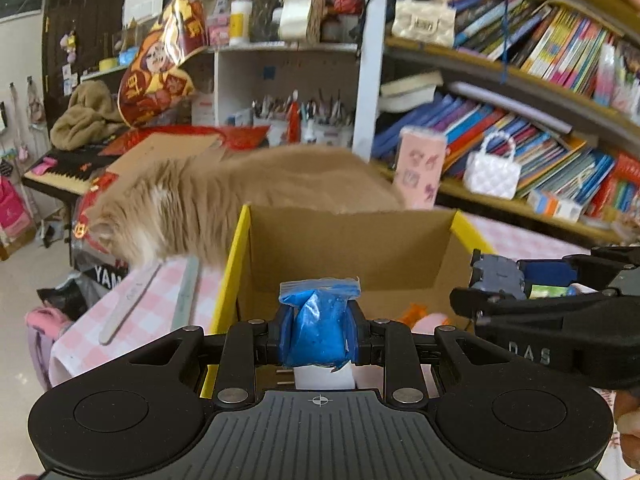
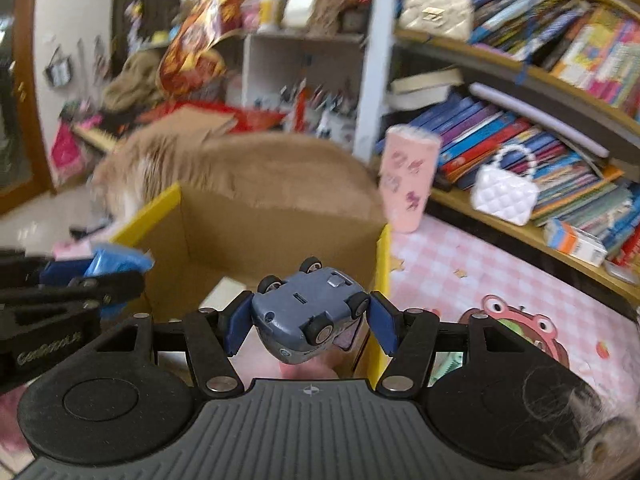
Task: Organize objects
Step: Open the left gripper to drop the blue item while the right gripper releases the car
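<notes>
left claw [image 1: 319, 332]: closed on a blue bag [image 1: 318, 326], pinched from both sides, held just above the near rim of the cardboard box [image 1: 348, 248].
right claw [image 2: 312, 322]: blue pads [image 2: 237, 326] spread beside a grey toy car [image 2: 310, 312], wheels up; it looks loosely gripped, though contact on the right pad is unclear.
box: open top, yellow edges, interior mostly free; small orange and pink items on its floor.
cat [image 1: 192, 204]: directly behind the box's far wall, blocking that side.
table [image 2: 460, 272]: pink checked cloth, open room right of the box; a pink cup [image 2: 408, 178] near the far corner.
</notes>
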A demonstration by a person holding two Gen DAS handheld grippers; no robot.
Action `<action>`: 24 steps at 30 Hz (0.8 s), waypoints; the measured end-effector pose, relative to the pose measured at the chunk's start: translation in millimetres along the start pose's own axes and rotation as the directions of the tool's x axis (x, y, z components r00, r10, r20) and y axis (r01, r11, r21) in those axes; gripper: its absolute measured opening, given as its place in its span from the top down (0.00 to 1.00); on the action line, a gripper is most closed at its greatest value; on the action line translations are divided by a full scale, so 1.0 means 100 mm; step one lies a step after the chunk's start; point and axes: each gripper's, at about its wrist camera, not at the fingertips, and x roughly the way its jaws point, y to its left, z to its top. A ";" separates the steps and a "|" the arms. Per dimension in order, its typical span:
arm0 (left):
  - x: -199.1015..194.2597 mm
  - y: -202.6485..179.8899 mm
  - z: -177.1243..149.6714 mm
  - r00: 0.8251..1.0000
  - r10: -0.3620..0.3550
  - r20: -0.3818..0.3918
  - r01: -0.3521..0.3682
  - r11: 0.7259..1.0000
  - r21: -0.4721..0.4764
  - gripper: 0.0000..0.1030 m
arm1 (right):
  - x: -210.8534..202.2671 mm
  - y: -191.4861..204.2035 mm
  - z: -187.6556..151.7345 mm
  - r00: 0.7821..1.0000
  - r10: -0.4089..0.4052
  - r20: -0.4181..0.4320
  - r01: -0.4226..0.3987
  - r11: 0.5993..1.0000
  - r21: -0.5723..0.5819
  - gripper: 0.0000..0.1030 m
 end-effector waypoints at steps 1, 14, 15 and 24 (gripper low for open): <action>0.03 -0.01 -0.01 1.000 0.005 -0.010 -0.005 1.000 0.001 0.75 | 0.04 0.01 -0.02 1.000 0.007 -0.014 -0.007 1.000 -0.011 0.43; 0.17 -0.08 -0.11 0.996 0.040 -0.075 -0.040 0.999 0.008 0.71 | 0.27 0.00 -0.12 0.995 0.048 -0.090 -0.054 0.996 -0.071 0.42; 0.17 -0.08 -0.11 0.997 0.039 -0.071 -0.039 0.999 0.008 0.65 | 0.26 0.00 -0.12 0.995 0.047 -0.087 -0.053 0.996 -0.069 0.39; -0.10 -0.03 -0.04 0.999 0.036 0.010 -0.036 0.999 -0.007 0.42 | 0.03 -0.01 -0.09 0.999 0.017 -0.038 -0.018 1.000 -0.023 0.34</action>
